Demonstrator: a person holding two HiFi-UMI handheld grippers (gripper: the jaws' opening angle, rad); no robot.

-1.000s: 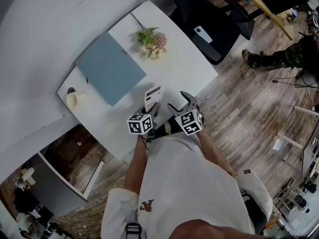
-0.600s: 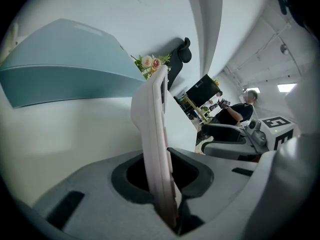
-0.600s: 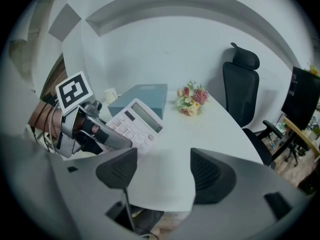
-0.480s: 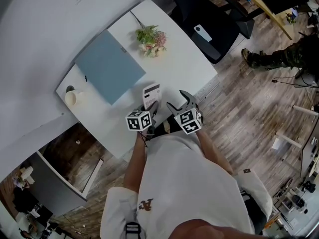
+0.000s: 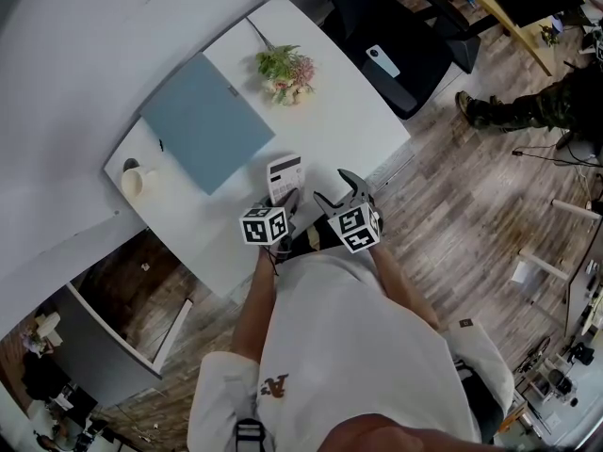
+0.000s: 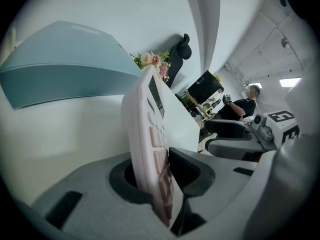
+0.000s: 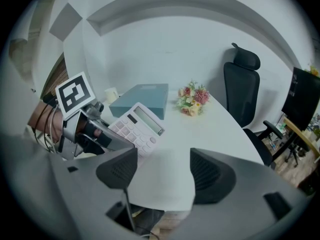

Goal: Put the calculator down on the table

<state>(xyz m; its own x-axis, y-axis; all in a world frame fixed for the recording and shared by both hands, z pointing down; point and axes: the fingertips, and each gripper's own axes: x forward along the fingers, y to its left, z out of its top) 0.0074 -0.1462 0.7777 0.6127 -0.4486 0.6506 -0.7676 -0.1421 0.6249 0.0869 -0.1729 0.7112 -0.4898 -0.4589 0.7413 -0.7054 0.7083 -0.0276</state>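
Observation:
The white calculator (image 5: 285,175) lies flat on the white table (image 5: 349,121), near its front edge. Its near end sits between the jaws of my left gripper (image 5: 287,201). In the left gripper view the calculator (image 6: 150,134) stands edge-on between the jaws of that gripper (image 6: 160,169), with a dark gap showing behind it. These jaws have just been opening, and the calculator is still between them. My right gripper (image 5: 337,188) hovers just to the right of it, open and empty. In the right gripper view the calculator (image 7: 136,126) rests keys up, left of the right gripper (image 7: 165,169).
A blue folder (image 5: 207,125) lies to the upper left of the calculator, with a small flower bunch (image 5: 285,69) beyond it and a cup (image 5: 135,185) at the table's left corner. A black office chair (image 5: 396,45) stands past the far edge. Someone's legs (image 5: 528,111) show at far right.
The calculator has tipped down from a raised tilt to lie flat on the table. Both grippers have stayed almost in place.

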